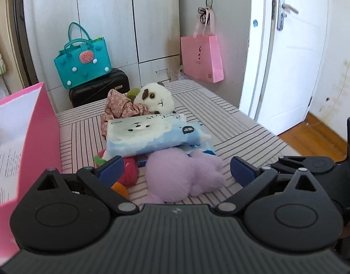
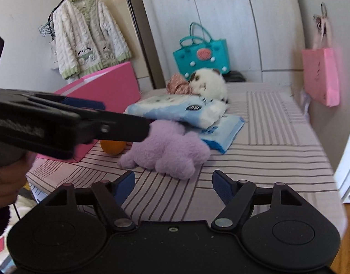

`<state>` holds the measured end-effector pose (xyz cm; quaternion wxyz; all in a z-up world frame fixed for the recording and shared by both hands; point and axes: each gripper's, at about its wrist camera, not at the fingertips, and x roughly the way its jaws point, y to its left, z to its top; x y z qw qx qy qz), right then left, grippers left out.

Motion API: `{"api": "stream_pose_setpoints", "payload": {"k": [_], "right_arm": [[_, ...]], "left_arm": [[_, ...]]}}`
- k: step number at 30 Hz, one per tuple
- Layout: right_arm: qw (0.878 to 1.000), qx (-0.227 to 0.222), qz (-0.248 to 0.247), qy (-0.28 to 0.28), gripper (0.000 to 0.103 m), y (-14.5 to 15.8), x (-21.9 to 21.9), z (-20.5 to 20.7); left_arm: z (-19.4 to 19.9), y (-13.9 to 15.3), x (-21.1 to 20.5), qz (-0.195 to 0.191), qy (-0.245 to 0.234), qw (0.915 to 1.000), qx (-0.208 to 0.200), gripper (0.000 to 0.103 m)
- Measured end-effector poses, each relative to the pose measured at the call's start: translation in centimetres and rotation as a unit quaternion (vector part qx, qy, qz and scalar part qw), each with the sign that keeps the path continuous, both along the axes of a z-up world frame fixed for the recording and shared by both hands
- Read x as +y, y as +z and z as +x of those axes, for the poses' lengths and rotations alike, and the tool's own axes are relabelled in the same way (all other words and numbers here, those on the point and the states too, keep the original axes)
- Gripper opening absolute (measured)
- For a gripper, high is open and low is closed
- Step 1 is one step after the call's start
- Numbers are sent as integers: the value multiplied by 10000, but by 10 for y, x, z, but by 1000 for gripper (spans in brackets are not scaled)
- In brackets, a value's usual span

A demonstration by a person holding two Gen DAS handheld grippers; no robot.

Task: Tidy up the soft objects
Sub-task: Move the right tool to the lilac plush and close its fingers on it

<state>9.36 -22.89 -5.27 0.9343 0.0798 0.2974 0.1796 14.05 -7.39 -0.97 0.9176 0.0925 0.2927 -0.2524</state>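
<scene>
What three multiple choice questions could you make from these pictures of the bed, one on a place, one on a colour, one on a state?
1. Where does the upper tissue pack lie?
A. inside the teal bag
B. partly over the purple plush toy
C. on the floor

2. What colour is the paper bag hanging by the door?
A. pink
B. yellow
C. black

3. How does the left tool stand?
A. shut on the white plush
B. shut on an orange
C. open, holding nothing

Answers: 
1 B, the pack's edge overlaps the purple toy's top. 
2 A, it is plainly pink against the grey wardrobe. 
3 C, its blue pads are spread apart with only the bed and toys seen beyond them.
</scene>
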Motion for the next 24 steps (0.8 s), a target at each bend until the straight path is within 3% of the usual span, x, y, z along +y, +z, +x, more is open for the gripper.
{"api": "stream_pose_setpoints", "payload": {"k": [3, 6, 9, 11, 14, 20, 24], "right_arm": [[9998, 94, 160, 35, 68, -5, -1, 9], [10000, 32, 61, 41, 60, -6, 1, 14], [10000, -16, -39, 90, 46, -6, 2, 15], [9999, -26, -55, 119, 31, -6, 2, 15], [9998, -69, -103, 126, 27, -6, 2, 12], [9999, 2, -28, 100, 26, -3, -8, 5], [9999, 62, 22, 115, 26, 0, -20, 1]], "left_arm": [[15, -7, 0, -94, 11, 9992, 401, 98], [21, -10, 2, -175, -59, 9982, 565, 87], [26, -12, 1, -108, -40, 9981, 607, 78], [31, -16, 0, -45, 100, 9974, 708, 74], [35, -24, 2, -135, 214, 9960, 857, 71], [29, -23, 8, -480, 9, 9918, 1180, 49], [22, -24, 7, -559, -148, 9913, 1180, 46]]}}
